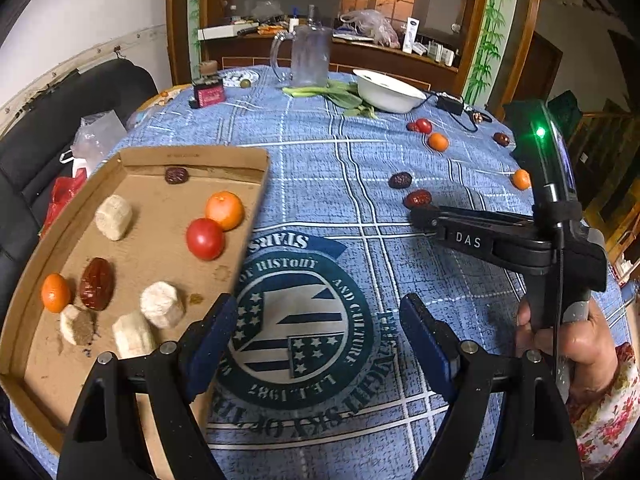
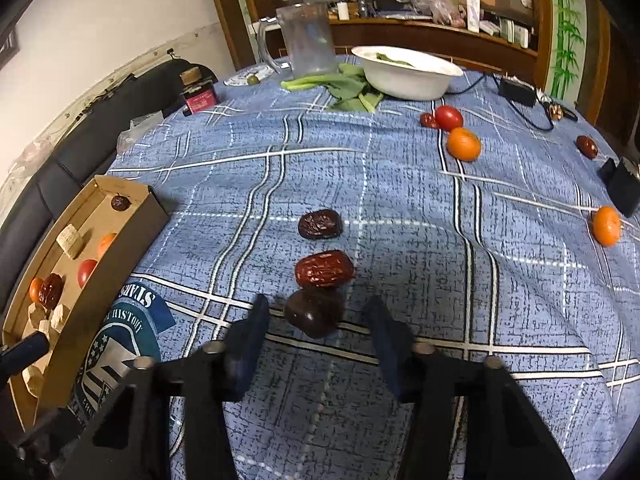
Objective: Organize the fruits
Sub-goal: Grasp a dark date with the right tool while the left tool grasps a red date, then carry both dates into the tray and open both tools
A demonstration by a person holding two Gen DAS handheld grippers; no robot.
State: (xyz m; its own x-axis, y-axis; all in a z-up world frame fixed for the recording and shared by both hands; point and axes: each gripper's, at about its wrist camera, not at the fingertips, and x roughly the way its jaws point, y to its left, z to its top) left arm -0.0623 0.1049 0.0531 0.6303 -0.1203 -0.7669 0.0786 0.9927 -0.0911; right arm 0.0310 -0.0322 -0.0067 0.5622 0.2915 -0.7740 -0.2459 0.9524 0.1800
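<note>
A cardboard tray (image 1: 36, 304) on the left holds a tomato (image 1: 205, 239), two oranges (image 1: 225, 210), two red dates (image 1: 96, 283) and several pale banana pieces (image 1: 162, 305). My left gripper (image 1: 316, 332) is open and empty over the tablecloth, its left finger at the tray's right wall. My right gripper (image 2: 316, 330) is open, with a dark date (image 2: 314, 314) lying between its fingertips. Two more dates (image 2: 323, 269) lie just beyond. The right gripper also shows in the left wrist view (image 1: 424, 216). The tray also shows in the right wrist view (image 2: 154, 216).
Loose on the blue checked cloth: a tomato (image 2: 449, 117), oranges (image 2: 463, 144) (image 2: 606, 225), a date (image 2: 586, 146). At the back stand a white bowl (image 2: 408, 74), greens (image 2: 340, 86), a glass pitcher (image 2: 308, 40), a pink jar (image 2: 198, 98) and a black adapter (image 2: 516, 92).
</note>
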